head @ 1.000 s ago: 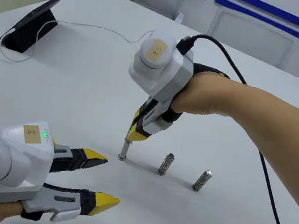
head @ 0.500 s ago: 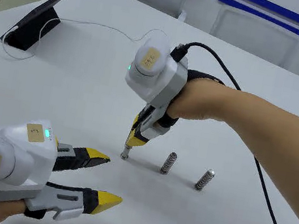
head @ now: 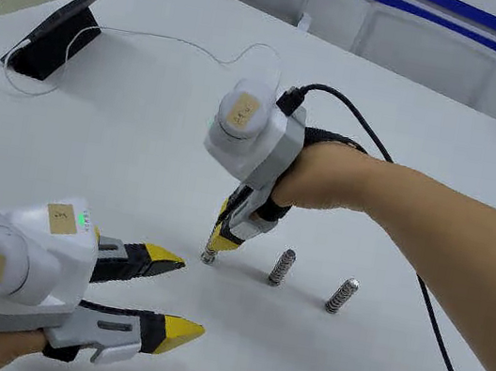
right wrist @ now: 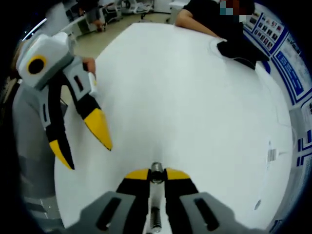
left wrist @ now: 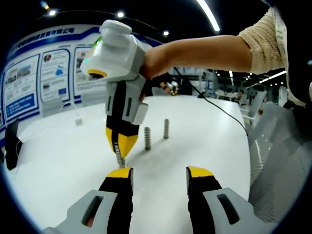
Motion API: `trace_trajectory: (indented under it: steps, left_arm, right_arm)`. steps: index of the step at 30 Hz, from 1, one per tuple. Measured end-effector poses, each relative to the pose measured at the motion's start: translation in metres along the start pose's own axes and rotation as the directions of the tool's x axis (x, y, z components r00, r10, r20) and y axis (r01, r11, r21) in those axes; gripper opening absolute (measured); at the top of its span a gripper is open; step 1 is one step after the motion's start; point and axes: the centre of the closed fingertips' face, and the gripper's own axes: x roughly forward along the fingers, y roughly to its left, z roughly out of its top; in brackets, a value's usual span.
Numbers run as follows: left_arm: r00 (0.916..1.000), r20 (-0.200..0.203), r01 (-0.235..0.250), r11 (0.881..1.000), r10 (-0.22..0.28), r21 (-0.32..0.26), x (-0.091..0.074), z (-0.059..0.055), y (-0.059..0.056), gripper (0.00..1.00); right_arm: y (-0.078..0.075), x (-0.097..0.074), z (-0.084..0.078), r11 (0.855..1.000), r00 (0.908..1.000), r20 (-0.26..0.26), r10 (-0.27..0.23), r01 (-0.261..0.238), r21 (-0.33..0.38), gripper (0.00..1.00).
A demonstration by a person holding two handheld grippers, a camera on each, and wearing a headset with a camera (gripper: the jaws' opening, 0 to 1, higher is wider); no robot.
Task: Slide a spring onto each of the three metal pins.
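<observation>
i'm on the last pin point(head: 206, 258). my right gripper point(head: 217, 241) pinches a spring point(right wrist: 156, 168) right on it. two done pins point(head: 281, 267) stand at 3 o'clock. my left gripper point(head: 189, 296) sits wide open at 7 o'clock. next, i think: push down, let go.

The right gripper's point(head: 217, 241) yellow tips cover the top of the spring point(head: 208, 256) they pinch, any pin inside its coils is hidden, and the head view's bottom edge cuts off the left gripper's point(head: 189, 296) rear.

The table point(head: 120, 155) is matt white, each spring point(head: 282, 267) bright metal, the left gripper point(head: 180, 295) smooth white plastic.
</observation>
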Motion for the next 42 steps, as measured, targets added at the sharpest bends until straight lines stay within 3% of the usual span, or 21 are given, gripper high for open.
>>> trace_trajectory:
  steps: [26, 42]
  left_arm:
    - [1.0000, -0.002, -0.006, 1.000, 0.006, -0.007, -0.001, -0.002, 0.003, 0.44]
    - [0.9999, -0.002, -0.013, 1.000, 0.013, -0.013, -0.001, 0.000, 0.007, 0.45]
  right_arm:
    - [0.002, 0.008, -0.004, 1.000, 0.9999, -0.010, 0.002, -0.002, 0.008, 0.13]
    - [-0.003, 0.003, -0.012, 0.999, 0.9998, 0.012, -0.012, 0.012, 0.043, 0.22]
